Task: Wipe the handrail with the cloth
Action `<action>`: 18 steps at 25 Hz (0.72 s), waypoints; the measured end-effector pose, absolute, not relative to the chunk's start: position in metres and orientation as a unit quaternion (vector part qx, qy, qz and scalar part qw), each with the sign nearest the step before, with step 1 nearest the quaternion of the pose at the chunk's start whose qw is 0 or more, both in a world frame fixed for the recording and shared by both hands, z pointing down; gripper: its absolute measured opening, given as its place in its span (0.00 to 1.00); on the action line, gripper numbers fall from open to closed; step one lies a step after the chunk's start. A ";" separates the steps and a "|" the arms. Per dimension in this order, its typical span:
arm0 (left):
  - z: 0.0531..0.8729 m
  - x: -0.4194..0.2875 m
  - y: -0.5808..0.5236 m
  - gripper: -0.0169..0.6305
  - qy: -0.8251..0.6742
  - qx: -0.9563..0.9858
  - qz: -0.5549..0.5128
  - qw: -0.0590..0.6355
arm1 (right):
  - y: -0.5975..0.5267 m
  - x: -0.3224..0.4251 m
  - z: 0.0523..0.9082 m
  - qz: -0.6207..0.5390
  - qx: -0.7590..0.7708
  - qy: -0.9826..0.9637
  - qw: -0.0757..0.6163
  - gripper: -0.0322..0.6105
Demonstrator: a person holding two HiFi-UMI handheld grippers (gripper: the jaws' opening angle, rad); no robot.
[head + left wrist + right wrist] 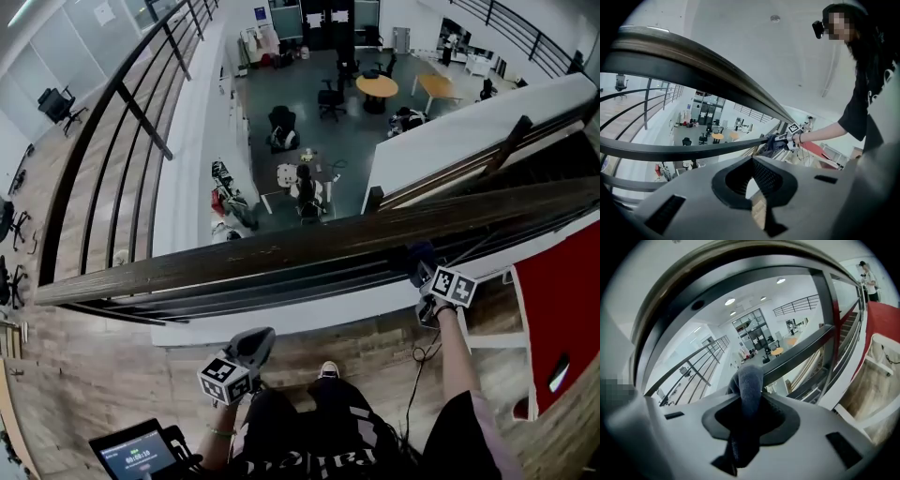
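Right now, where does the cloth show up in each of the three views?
Head view: the cloth is right of centre, on the handrail, at the tip of the right gripper.
Left gripper view: the cloth is small, just right of centre, bunched against the rail by the far gripper.
Right gripper view: the cloth is at centre, pinched between the jaws.
Shared landmark: the handrail, which crosses all three views.

The handrail (281, 251) is clear on top leftward; thin bars (281, 292) close the space beneath.
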State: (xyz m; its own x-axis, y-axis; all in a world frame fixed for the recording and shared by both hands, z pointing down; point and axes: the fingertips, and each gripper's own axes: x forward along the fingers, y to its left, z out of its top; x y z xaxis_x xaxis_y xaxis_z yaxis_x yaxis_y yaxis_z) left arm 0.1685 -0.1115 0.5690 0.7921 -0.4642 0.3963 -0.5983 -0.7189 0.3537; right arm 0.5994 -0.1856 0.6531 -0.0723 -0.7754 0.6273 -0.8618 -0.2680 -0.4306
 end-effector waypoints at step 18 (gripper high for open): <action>0.578 0.141 -0.095 0.03 -0.331 0.892 0.168 0.257 | -0.162 0.787 0.646 0.390 0.773 -0.497 0.061 0.19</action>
